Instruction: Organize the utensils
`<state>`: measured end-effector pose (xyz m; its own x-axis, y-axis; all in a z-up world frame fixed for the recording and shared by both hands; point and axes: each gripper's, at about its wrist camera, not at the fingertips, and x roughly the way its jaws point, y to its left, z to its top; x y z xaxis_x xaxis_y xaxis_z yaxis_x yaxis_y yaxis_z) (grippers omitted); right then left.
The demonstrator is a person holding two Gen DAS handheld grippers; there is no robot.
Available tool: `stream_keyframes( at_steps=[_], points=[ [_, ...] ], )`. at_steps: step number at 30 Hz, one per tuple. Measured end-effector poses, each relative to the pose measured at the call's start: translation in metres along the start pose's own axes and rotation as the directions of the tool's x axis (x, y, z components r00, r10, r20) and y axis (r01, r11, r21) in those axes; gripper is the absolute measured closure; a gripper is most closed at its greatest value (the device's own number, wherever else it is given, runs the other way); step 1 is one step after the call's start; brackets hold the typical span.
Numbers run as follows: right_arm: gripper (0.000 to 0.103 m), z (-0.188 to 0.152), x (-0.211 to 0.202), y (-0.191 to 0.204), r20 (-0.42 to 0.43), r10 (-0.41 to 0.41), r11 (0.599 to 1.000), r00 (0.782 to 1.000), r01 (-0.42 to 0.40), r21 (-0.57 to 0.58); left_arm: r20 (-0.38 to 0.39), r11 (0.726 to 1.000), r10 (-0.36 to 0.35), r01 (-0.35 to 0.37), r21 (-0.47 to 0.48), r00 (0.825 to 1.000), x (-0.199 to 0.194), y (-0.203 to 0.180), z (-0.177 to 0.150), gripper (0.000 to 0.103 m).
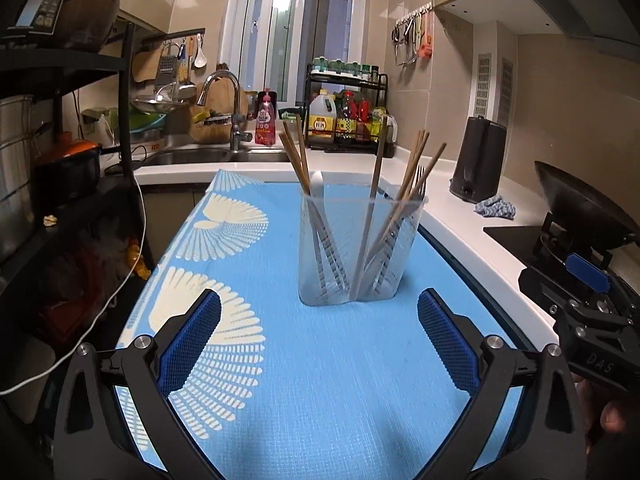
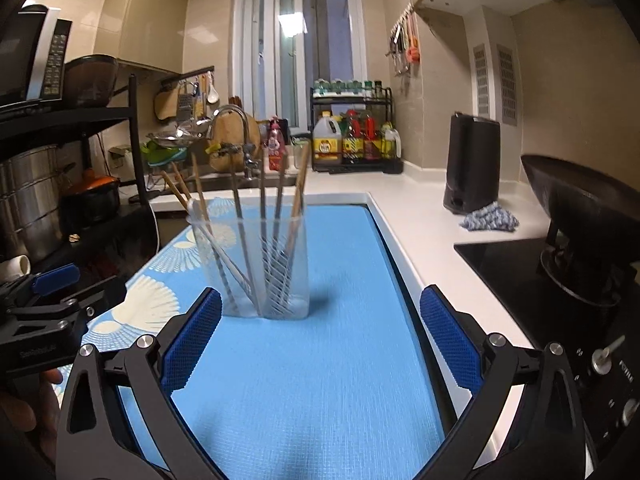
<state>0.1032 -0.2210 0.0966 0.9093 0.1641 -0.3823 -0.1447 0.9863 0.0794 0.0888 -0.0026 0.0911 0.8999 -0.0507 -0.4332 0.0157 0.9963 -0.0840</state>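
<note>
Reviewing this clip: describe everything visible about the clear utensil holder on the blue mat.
The utensil holder is a clear, plastic-looking cup with diagonal ribbing and a pinch down its front that suggests two lobes. It stands upright on the blue mat, ahead of both open grippers, and neither the left gripper nor the right gripper touches it. Inside lean several wooden chopsticks, a metal fork and a white utensil, fanned outward against the rim.
</note>
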Motion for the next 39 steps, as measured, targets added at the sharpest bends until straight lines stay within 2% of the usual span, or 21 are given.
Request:
stream_keyframes(
  at_steps=[10,39],
  points=[
    [0.005,-0.010,0.016,-0.011,-0.033,-0.048,0.999,0.998,0.048,0.001,0.004,0.999,0.042,-0.042,0.001,0.999,0.018,-0.001,-0.017,0.007],
    [0.005,-0.012,0.022,-0.007,-0.051,-0.071,0.997,0.996,0.070,-0.029,0.010,1.000,0.028,-0.028,-0.006,1.000,0.007,-0.002,-0.021,0.007]
  ],
)
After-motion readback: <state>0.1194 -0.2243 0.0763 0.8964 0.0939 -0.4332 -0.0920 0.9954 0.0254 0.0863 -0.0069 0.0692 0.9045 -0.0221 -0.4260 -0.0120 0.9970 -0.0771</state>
